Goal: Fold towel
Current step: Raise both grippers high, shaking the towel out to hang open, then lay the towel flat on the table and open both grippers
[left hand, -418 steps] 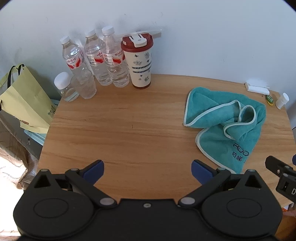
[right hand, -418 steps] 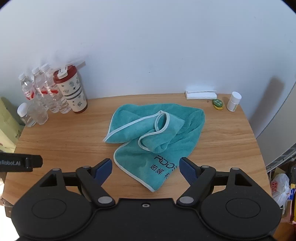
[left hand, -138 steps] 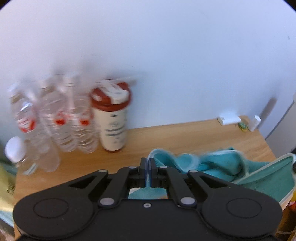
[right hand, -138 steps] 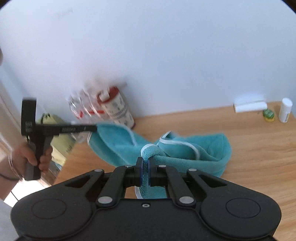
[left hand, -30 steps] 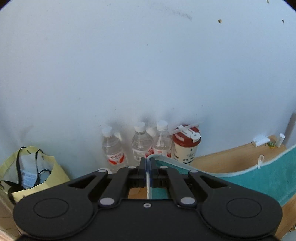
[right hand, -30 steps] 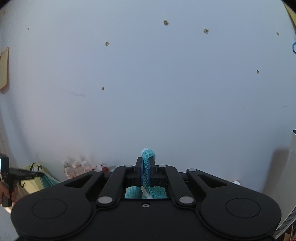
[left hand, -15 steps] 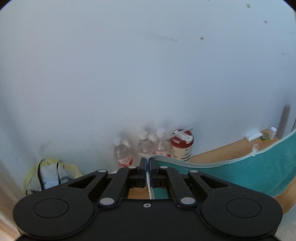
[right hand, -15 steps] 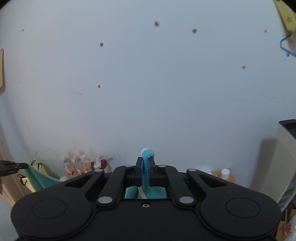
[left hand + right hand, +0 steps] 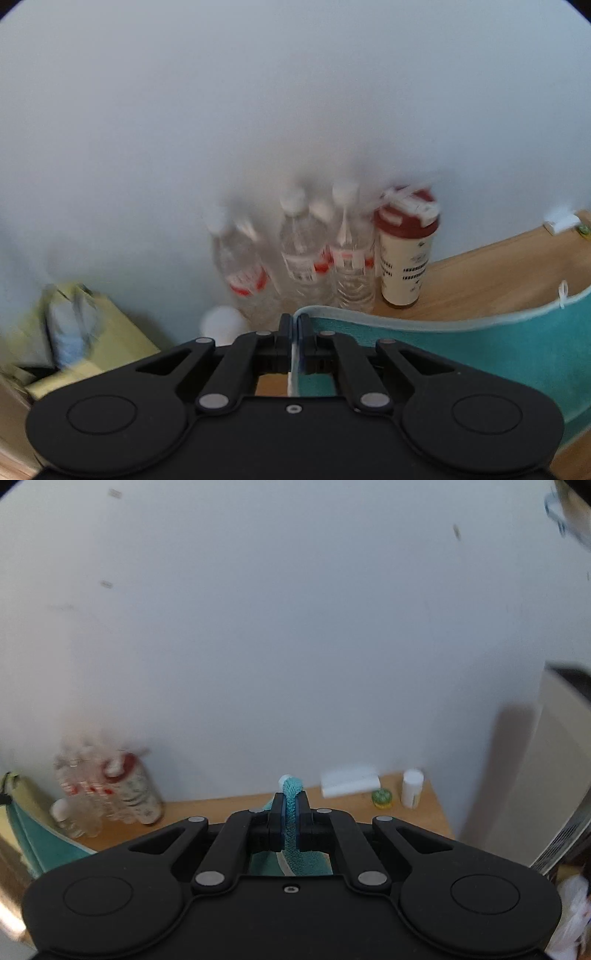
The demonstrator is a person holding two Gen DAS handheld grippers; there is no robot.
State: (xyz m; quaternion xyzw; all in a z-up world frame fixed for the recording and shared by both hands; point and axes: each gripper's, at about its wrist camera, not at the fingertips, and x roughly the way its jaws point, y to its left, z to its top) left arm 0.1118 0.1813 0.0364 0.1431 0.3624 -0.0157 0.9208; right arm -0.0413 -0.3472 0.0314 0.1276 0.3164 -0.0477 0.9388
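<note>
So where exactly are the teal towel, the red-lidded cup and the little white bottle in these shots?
teal towel (image 9: pixel 517 354): left wrist view, on the hanging cloth.
red-lidded cup (image 9: pixel 404 269): left wrist view, on its cream body.
little white bottle (image 9: pixel 412 789): right wrist view, on its side.

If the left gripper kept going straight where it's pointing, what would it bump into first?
Probably the water bottles. The left gripper, shut on the teal towel, aims at that cluster by the wall, with the red-lidded cup just to the right. The picture is blurred, so depth is a guess.
</note>
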